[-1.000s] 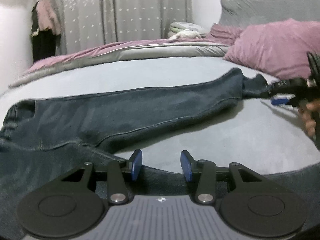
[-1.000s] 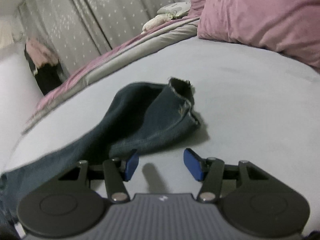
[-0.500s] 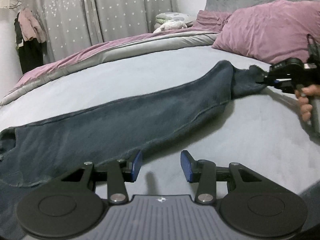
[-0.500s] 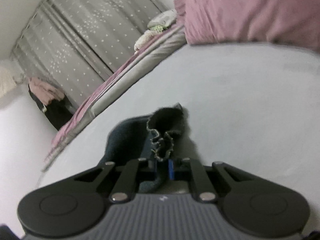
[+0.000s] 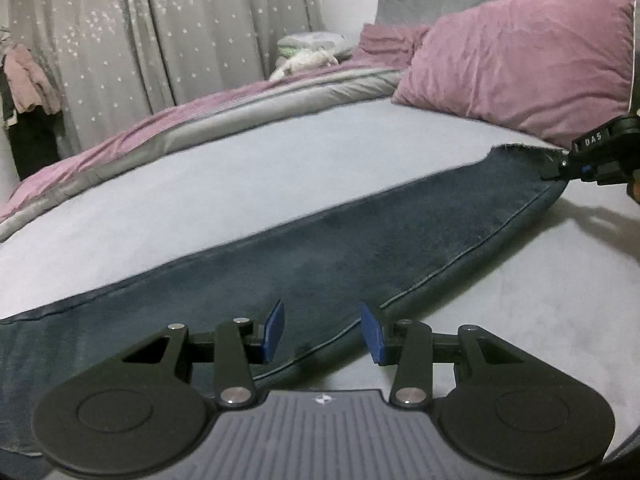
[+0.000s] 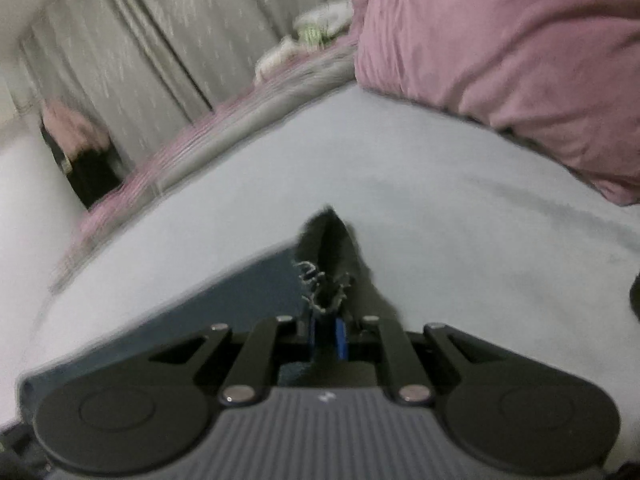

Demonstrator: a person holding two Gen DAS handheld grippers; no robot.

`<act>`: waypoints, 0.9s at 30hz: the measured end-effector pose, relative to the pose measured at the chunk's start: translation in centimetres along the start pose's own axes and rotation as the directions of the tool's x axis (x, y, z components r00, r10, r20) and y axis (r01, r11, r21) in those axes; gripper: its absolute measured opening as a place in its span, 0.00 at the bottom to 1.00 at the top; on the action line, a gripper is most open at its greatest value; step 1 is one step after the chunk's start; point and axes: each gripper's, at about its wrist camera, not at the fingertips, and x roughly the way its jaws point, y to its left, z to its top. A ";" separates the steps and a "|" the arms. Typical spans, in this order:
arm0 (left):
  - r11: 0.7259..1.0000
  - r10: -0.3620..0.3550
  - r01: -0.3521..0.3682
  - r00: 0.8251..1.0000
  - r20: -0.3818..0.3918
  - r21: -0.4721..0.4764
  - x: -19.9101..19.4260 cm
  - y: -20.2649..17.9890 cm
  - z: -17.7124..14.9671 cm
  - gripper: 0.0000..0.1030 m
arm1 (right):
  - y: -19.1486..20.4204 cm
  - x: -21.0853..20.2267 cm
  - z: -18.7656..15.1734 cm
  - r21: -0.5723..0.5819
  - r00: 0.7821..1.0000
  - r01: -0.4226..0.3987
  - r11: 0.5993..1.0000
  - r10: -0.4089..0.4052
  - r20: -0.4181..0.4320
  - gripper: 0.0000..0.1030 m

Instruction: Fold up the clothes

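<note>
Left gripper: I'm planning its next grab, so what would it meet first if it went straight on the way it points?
Probably the dark jeans: the open left gripper points over the leg's near edge, though depth is unclear.

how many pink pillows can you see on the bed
2. A big pink pillow lies at the head of the bed, near the right gripper. A smaller one sits behind it, mostly hidden. More may lie out of view.
</note>
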 end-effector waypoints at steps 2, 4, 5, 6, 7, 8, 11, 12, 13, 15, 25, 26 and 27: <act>1.000 -0.003 0.003 1.000 -0.028 -0.002 0.9 -0.1 -0.3 0.41 | -0.1 0.5 -0.2 -0.013 0.999 0.020 1.000 -0.020 -0.027 0.12; 1.000 -0.010 0.009 0.999 -0.043 -0.015 1.5 0.0 -0.7 0.41 | 0.0 0.0 -0.1 -0.026 0.998 0.056 0.998 -0.056 -0.008 0.20; 1.000 -0.014 0.013 0.999 -0.042 -0.025 1.6 0.0 -1.0 0.41 | 0.2 -0.4 0.0 -0.039 0.996 0.085 0.996 -0.085 0.012 0.27; 0.999 -0.015 0.014 0.999 -0.038 -0.029 1.6 -0.1 -1.0 0.41 | 0.4 -0.8 0.1 -0.058 0.993 0.115 0.992 -0.112 0.045 0.29; 0.999 -0.015 0.014 0.999 -0.032 -0.031 1.5 -0.1 -1.0 0.41 | 0.7 -1.2 0.1 -0.074 0.990 0.125 0.989 -0.119 0.081 0.33; 0.999 -0.014 0.013 1.000 -0.026 -0.032 1.4 -0.1 -1.1 0.41 | 0.9 -1.6 0.0 -0.087 0.988 0.117 0.989 -0.107 0.114 0.35; 0.998 0.001 -0.001 1.000 0.004 -0.064 1.3 0.2 -0.9 0.41 | 3.0 -1.8 -0.3 -0.167 0.979 0.097 0.981 -0.064 0.194 0.34; 0.994 0.001 0.000 1.000 0.011 -0.109 1.5 0.5 -0.8 0.41 | 4.0 -1.7 -0.5 -0.211 0.976 0.100 0.972 -0.054 0.212 0.34; 0.990 -0.012 0.014 1.000 0.010 -0.143 1.7 0.6 -0.9 0.41 | 5.0 -1.2 -0.9 -0.267 0.974 0.102 0.958 -0.041 0.224 0.34; 0.977 -0.044 0.044 0.999 0.006 -0.207 2.2 0.8 -1.2 0.42 | 6.6 0.1 -1.6 -0.359 0.976 0.102 0.928 -0.023 0.218 0.33; 0.979 -0.045 0.053 0.998 0.044 -0.197 2.4 0.7 -2.4 0.47 | 2.3 2.1 -1.5 -0.204 0.976 0.193 0.960 -0.166 0.142 0.15; 0.978 -0.048 0.056 0.998 0.046 -0.200 2.4 0.8 -2.5 0.47 | 1.9 2.0 -1.4 -0.191 0.971 0.214 0.958 -0.187 0.150 0.18; 0.977 -0.049 0.058 0.998 0.049 -0.203 2.3 0.9 -2.5 0.47 | 1.5 1.8 -1.3 -0.178 0.967 0.228 0.957 -0.201 0.155 0.19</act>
